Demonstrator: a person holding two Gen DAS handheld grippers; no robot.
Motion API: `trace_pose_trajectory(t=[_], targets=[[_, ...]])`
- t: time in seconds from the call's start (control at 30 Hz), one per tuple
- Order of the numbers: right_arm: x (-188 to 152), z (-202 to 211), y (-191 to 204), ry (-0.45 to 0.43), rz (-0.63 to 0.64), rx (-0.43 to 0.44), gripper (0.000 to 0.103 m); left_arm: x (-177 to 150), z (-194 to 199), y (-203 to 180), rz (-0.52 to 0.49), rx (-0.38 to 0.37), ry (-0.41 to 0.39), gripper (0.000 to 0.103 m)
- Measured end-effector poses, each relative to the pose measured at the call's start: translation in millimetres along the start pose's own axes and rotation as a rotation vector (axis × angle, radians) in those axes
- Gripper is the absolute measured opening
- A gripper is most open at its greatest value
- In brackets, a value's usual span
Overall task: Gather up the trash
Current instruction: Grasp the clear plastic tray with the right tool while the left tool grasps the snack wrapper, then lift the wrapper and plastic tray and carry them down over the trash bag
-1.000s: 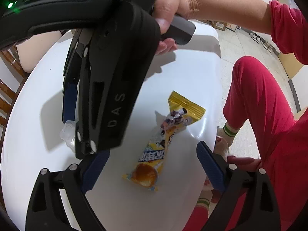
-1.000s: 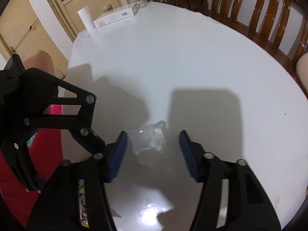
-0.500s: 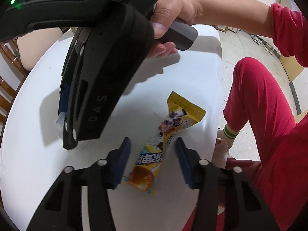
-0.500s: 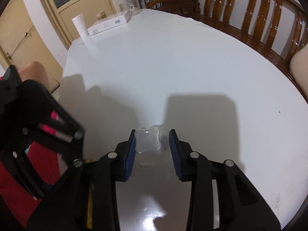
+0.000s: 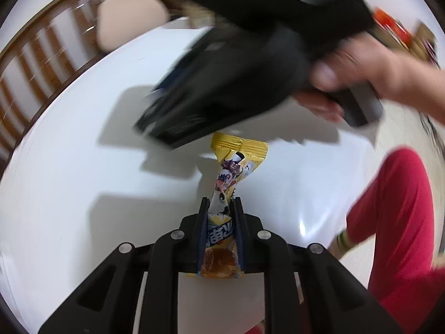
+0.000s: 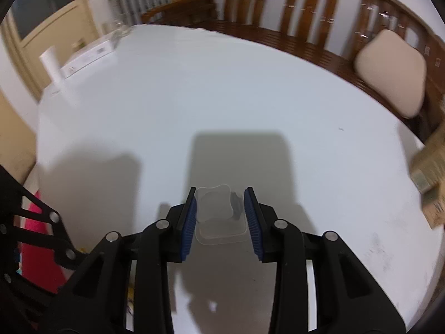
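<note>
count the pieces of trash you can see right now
2. A yellow snack wrapper pinched in the left gripper, and a clear plastic cup clamped in the right gripper. More could lie outside these views.

The snack wrapper (image 5: 225, 211) at the lower centre of the left wrist view was yellow, printed with cartoon figures, white lettering and an orange-brown picture near its lower end. The left gripper (image 5: 221, 208) was black with dark blue pads (image 5: 202, 233). The table (image 5: 83, 194) was glossy white. At the right edge, a trouser leg (image 5: 395, 222) was bright red-pink.

In the right wrist view, the plastic cup (image 6: 215, 211) at lower centre was clear and colourless. The right gripper (image 6: 221, 206) was black with ribbed blue pads (image 6: 190, 222). Across the top, a chair back (image 6: 278, 8) was reddish-brown wood, and a cushion (image 6: 392, 72) at upper right was pale beige.
</note>
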State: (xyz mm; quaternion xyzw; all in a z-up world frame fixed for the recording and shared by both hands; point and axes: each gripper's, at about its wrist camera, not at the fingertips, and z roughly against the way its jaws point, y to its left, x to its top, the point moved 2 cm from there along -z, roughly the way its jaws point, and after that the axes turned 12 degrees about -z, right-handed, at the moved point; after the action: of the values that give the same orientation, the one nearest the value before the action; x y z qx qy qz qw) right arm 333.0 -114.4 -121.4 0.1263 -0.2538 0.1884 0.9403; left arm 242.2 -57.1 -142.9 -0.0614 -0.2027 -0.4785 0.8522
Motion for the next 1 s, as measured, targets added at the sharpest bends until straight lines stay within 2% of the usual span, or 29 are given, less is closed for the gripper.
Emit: trace_pose_trajectory(t=[0.07,0.23,0.37,0.67,0.8,1.0], targets=[[-2.1,5.9,-2.0,-0.023,-0.015,-0.064,0.034,-1.9,2.1,9.3,0.079,0.005,-0.007,0.017],[-3.1,31.8,-10.9,-0.097,-0.093,-0.145,0.034,-4.1,10.9,30.6,0.207,0.043,-0.033,0.016],[-5.4,57.4,-13.0,-0.173,-0.105,-0.221,0.034,-8.1,25.2,49.2,0.306,0.122,-0.071,0.015],[-24.2,141.3,-3.0,-0.366,-0.132,-0.397,0.034,-14.2,56.5,56.4,0.454,0.243,-0.134,0.015],[-39.0,175.0,5.7,-0.428,-0.162,-0.409,0.034,-15.3,86.5,48.4,0.513,0.288,-0.203,0.015],[-61.6,226.7,29.8,-0.506,-0.185,-0.413,0.034,-18.5,131.9,19.6,0.499,0.336,-0.263,0.015]])
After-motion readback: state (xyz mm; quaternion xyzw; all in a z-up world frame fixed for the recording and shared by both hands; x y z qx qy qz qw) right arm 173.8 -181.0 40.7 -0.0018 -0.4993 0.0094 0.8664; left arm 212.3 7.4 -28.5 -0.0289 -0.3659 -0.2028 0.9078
